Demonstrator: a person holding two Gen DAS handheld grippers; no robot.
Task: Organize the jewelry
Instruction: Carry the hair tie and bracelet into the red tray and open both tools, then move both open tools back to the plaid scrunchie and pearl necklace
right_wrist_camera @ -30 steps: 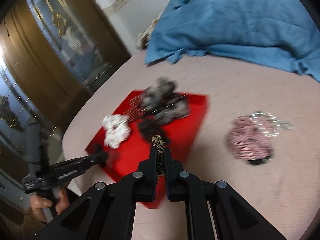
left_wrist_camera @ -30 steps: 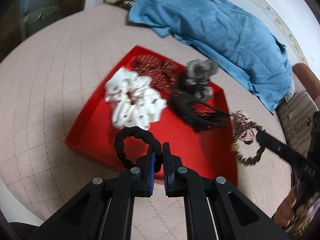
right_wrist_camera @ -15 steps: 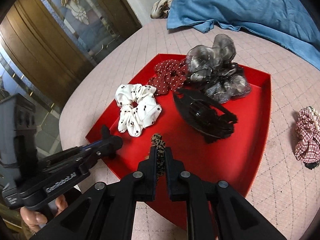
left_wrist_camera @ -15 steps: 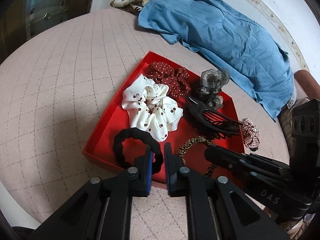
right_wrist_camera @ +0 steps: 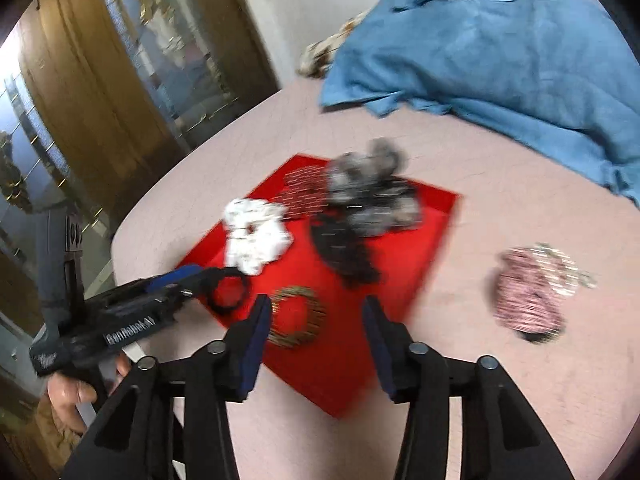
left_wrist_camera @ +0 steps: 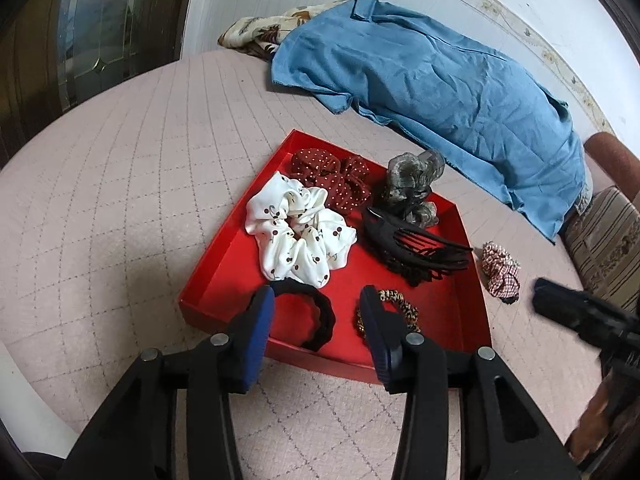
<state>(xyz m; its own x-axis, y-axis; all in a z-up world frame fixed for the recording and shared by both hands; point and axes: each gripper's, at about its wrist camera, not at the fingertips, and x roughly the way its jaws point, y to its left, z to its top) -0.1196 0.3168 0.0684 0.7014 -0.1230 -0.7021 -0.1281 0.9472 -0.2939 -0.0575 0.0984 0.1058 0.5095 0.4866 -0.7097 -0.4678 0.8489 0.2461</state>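
A red tray (left_wrist_camera: pixel 224 264) on the pink quilted bed holds a white cherry-print scrunchie (left_wrist_camera: pixel 298 236), a dark red dotted scrunchie (left_wrist_camera: pixel 332 176), a grey sheer scrunchie (left_wrist_camera: pixel 414 184), a black claw clip (left_wrist_camera: pixel 412 244), a black scrunchie (left_wrist_camera: pixel 316 316) and a leopard-print scrunchie (left_wrist_camera: pixel 394 308). My left gripper (left_wrist_camera: pixel 316 320) is open above the tray's near edge, empty. My right gripper (right_wrist_camera: pixel 316 328) is open and empty over the leopard scrunchie (right_wrist_camera: pixel 296 316) in the tray (right_wrist_camera: pixel 360 352). A pink plaid scrunchie (left_wrist_camera: pixel 500 272) lies on the bed right of the tray, also in the right wrist view (right_wrist_camera: pixel 528 296).
A blue shirt (left_wrist_camera: pixel 440 76) is spread over the far side of the bed, with a patterned cloth (left_wrist_camera: pixel 260 32) beside it. A striped cushion (left_wrist_camera: pixel 608 236) is at the right. A wooden glass-panelled door (right_wrist_camera: pixel 100 92) stands beyond the bed's left edge.
Both grippers have opened. The left has let go of the black scrunchie and the right the leopard scrunchie; both now lie in the tray. The right gripper has drawn back.
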